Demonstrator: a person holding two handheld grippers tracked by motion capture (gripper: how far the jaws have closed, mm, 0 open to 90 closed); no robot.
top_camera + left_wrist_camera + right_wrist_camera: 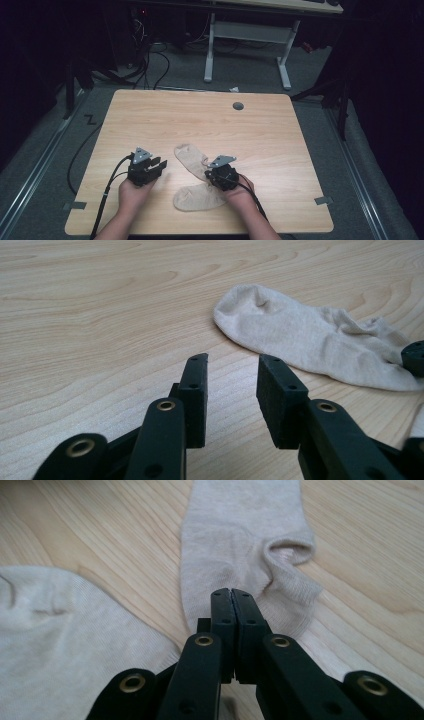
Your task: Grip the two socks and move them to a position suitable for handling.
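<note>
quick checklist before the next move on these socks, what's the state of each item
1. Both socks on the table, in reach: ok. Far sock and near sock lie between the hands.
2. Socks apart from each other: cannot tell. In the high view they meet under the right gripper.
3. Left gripper open: ok. Its jaws stand apart over bare wood, nothing between them.
4. Left gripper on a sock: not ok. The far sock's toe lies ahead of it, untouched.
5. Right gripper shut: ok. In the right gripper view its jaws meet.
6. Right gripper holding fabric: cannot tell. The tips sit over the far sock's cuff, but no pinched cloth shows.
</note>
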